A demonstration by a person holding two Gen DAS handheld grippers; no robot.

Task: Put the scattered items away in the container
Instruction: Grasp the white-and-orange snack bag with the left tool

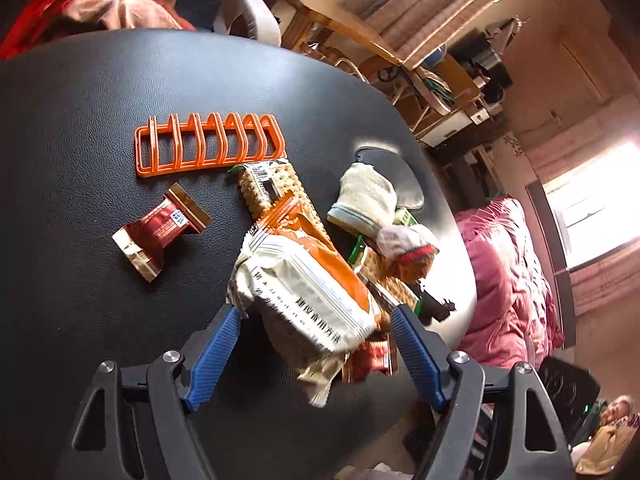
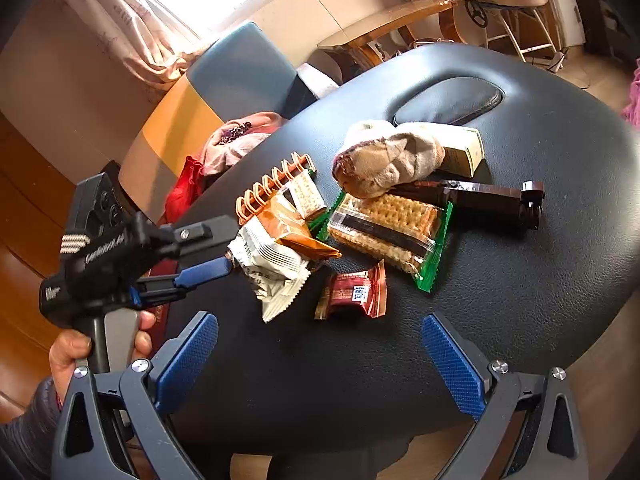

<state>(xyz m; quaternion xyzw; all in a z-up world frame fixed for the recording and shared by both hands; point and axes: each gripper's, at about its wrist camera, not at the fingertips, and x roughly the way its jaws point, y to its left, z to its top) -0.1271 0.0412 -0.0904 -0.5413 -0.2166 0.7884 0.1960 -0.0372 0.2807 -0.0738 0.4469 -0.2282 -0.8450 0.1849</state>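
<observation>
Surface: a dark, padded, leather-like bench point(image 2: 540, 280) was used, and the snacks were left spread out on it.
Container: none was seen in either view, so nothing was judged as put away yet.
Left tool point(image 1: 316, 344): its blue pads were held wide apart around the white and orange crinkly snack bag point(image 1: 308, 300); one pad looked to touch the bag's edge, but the bag was not squeezed.
Reason: the bag was probably picked as the next thing to lift.
Right tool point(image 2: 320, 356): it was held open and empty above the small red and gold wrapped sweet point(image 2: 354, 292).
Nearby: a clear cracker pack with green ends point(image 2: 388, 228) was lying beside the bag.
</observation>
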